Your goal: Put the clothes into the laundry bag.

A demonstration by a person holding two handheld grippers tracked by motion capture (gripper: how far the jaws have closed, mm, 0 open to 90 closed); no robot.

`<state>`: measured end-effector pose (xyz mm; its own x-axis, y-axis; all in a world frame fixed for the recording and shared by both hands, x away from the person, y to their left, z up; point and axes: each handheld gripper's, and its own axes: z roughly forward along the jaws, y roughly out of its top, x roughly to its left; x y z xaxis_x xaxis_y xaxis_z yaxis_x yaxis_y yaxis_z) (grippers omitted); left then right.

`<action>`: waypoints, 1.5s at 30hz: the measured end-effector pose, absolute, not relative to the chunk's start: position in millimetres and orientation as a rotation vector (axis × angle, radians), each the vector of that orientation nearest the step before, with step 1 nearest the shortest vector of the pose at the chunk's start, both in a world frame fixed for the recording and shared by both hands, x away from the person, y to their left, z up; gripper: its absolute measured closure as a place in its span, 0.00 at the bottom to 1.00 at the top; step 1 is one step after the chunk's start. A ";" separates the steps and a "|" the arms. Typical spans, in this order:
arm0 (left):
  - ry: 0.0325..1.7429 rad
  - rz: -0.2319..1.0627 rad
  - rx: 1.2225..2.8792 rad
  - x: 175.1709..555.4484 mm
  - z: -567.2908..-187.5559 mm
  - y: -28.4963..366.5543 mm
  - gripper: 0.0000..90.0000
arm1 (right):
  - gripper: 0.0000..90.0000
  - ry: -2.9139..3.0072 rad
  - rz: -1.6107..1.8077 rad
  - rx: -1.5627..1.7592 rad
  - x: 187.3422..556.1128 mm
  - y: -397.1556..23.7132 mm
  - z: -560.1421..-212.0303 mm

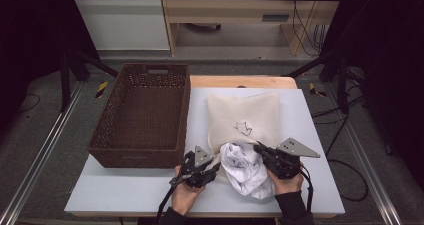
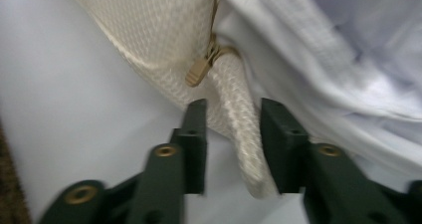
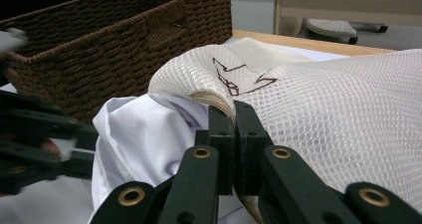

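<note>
A cream mesh bag (image 1: 242, 115) with a brown line drawing lies on the white table (image 1: 125, 190). A white garment (image 1: 245, 170) spills from its near opening. My right gripper (image 1: 258, 148) holds the opening's right side; in the right gripper view it (image 3: 233, 113) is shut on the bag's rim (image 3: 214, 100), with the garment (image 3: 144, 134) just left of it. My left gripper (image 1: 215, 169) is at the opening's left side. In the left gripper view its jaws (image 2: 234, 109) stand apart around a fold of mesh (image 2: 239, 129) below a tan zipper pull (image 2: 199, 70), with a gap on the left.
A brown wicker basket (image 1: 142, 112) stands empty left of the bag, its near wall close to my left gripper. It rises behind the garment in the right gripper view (image 3: 99, 45). Bare table runs along the front edge and to the bag's right.
</note>
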<state>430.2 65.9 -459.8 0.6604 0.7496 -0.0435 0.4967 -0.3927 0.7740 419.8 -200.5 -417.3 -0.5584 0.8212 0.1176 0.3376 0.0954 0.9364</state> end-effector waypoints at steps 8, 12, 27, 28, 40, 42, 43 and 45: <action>0.972 0.400 2.018 409.3 -458.9 84.4 0.93 | 0.98 1.935 1.461 1.142 421.5 -200.8 -413.5; 1.007 0.367 1.999 400.9 -470.7 96.2 0.93 | 0.98 1.935 1.459 1.138 421.1 -202.1 -411.6; 0.826 0.362 1.903 382.3 -428.2 76.1 0.51 | 0.98 1.956 1.453 1.140 420.9 -196.3 -412.7; 0.837 0.342 1.927 387.4 -429.9 69.0 0.45 | 0.98 1.959 1.455 1.141 421.0 -195.7 -412.7; 0.792 0.359 1.981 427.0 -436.8 -0.2 0.89 | 0.98 1.989 1.503 1.074 417.0 -185.7 -408.0; 0.820 0.386 1.981 432.9 -439.5 -4.3 0.90 | 0.98 1.986 1.504 1.073 416.6 -186.7 -407.3; 0.857 0.446 1.986 443.3 -445.5 -8.6 0.90 | 0.98 1.981 1.525 1.078 416.9 -190.0 -407.6; 0.875 0.475 1.993 450.5 -449.7 -9.8 0.91 | 0.98 1.977 1.539 1.085 416.6 -191.4 -407.7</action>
<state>450.5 -9.8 -449.7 0.6780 0.7350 -0.0036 0.3970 -0.3620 0.8434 416.6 -191.4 -407.7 -0.6138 0.7770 0.1396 0.3259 0.0884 0.9412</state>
